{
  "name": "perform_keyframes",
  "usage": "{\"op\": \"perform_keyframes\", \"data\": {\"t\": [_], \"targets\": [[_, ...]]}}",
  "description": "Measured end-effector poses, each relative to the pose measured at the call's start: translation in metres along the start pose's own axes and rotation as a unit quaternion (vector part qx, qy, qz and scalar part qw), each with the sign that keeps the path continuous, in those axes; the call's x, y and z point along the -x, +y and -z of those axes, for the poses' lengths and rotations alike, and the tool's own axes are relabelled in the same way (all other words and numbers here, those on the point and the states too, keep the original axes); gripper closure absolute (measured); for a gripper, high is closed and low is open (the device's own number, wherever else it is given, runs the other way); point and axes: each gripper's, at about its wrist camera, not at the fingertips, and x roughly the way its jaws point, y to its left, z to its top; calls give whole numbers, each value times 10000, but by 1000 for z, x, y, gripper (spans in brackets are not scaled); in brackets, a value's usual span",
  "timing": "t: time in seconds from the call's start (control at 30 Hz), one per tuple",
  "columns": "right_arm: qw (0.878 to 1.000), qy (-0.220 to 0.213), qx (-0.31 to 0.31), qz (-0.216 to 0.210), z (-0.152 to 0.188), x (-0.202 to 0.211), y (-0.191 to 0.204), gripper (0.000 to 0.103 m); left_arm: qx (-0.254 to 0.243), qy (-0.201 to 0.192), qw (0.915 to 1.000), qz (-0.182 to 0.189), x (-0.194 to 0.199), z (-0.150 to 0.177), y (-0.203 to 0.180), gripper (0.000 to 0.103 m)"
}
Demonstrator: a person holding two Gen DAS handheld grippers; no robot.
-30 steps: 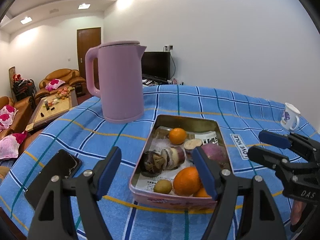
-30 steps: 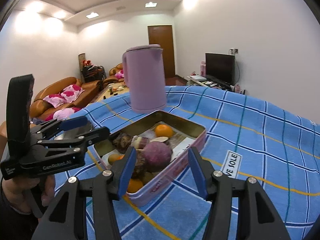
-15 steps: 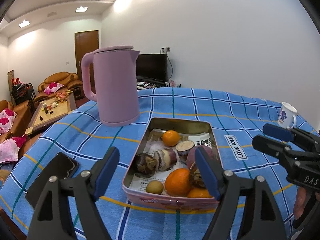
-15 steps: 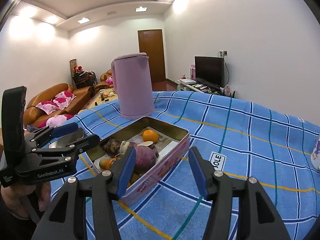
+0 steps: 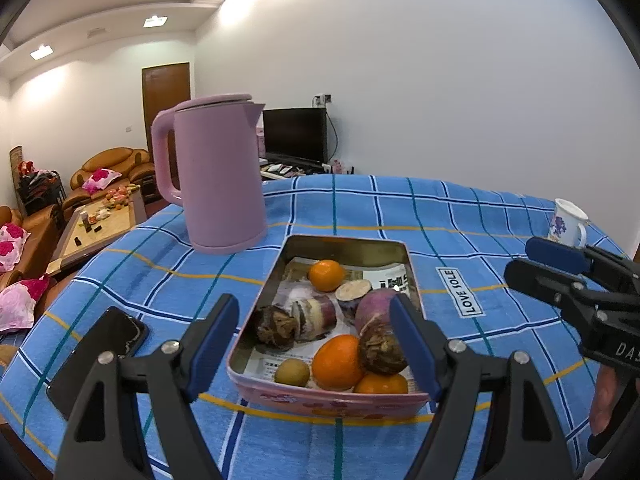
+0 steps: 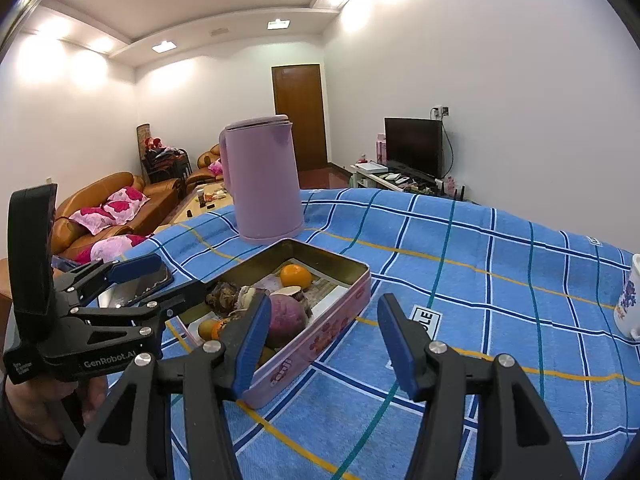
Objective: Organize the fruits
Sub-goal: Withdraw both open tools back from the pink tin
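Note:
A pink tin tray (image 5: 280, 394) (image 6: 332, 326) lined with newspaper sits on the blue checked cloth. It holds oranges (image 5: 337, 362), a small orange (image 5: 326, 275) (image 6: 295, 275), a kiwi (image 5: 292, 372), a purple turnip (image 5: 378, 330) (image 6: 285, 316) and cut purple root pieces (image 5: 312, 316). My left gripper (image 5: 314, 346) is open and empty, above the tray's near end; it also shows in the right wrist view (image 6: 160, 280). My right gripper (image 6: 322, 344) is open and empty, over the tray's right side; it shows at the right of the left wrist view (image 5: 556, 266).
A tall pink kettle (image 5: 218, 176) (image 6: 262, 178) stands behind the tray. A black phone (image 5: 96, 356) lies at the left. A white mug (image 5: 566, 222) (image 6: 630, 300) stands at the right. The table's edge is close behind the kettle.
Both grippers have drawn back and risen a little from the tray, still open. The fruit has not moved.

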Motion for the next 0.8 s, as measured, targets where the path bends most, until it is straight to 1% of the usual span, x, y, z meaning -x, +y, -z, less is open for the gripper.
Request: {"op": "perform_keyframes", "data": {"t": [0.13, 0.27, 0.47, 0.57, 0.6, 0.8], "targets": [[10000, -25, -37, 17, 0, 3, -3, 46, -22, -6, 10000, 4, 0, 0, -3, 22], [10000, -34, -55, 23, 0, 5, -5, 46, -34, -43, 10000, -19, 1, -1, -4, 14], [10000, -38, -55, 19, 1, 5, -6, 46, -63, -30, 10000, 4, 0, -2, -7, 14], [10000, -45, -56, 38, 1, 6, -7, 46, -62, -42, 10000, -55, 0, -2, -8, 4], [10000, -50, -60, 48, 1, 6, -7, 46, -56, -53, 9999, -69, 1, -2, -8, 2], [9999, -95, -70, 113, 1, 11, -12, 45, -83, -121, 9998, -138, 5, -3, -11, 1]]}}
